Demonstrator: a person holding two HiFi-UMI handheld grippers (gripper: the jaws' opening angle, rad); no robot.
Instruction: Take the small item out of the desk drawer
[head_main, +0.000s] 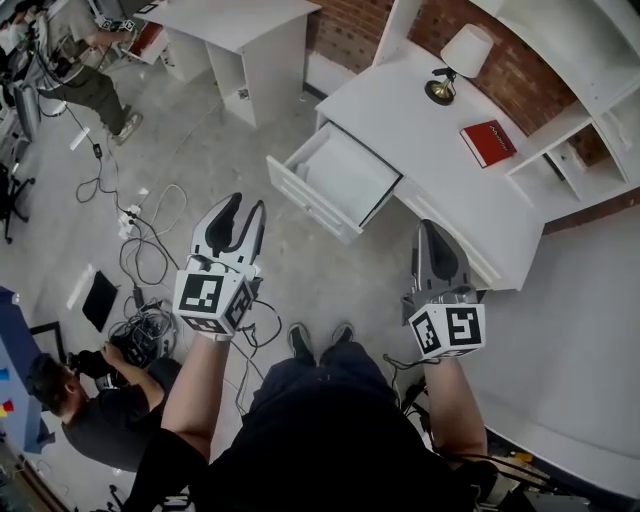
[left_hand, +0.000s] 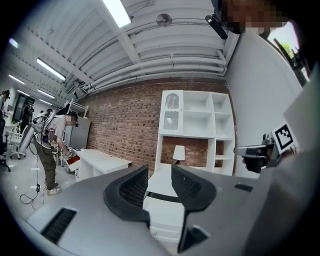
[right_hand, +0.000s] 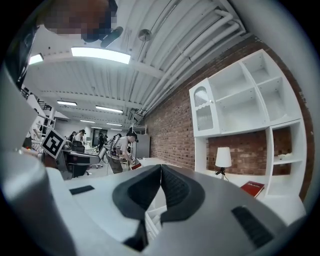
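The white desk stands ahead with its drawer pulled open toward me. The drawer's inside looks plain white, and I make out no small item in it. My left gripper hangs over the floor short of the drawer, open with nothing between its fingers. In the left gripper view the drawer front shows through the gap of the left gripper. My right gripper hovers near the desk's front edge, shut and empty. In the right gripper view the right gripper has its pads together, with the drawer below.
A lamp and a red book sit on the desk, with a white shelf unit at its right. A second white desk stands behind. Cables trail on the floor. One person stands far left and another crouches.
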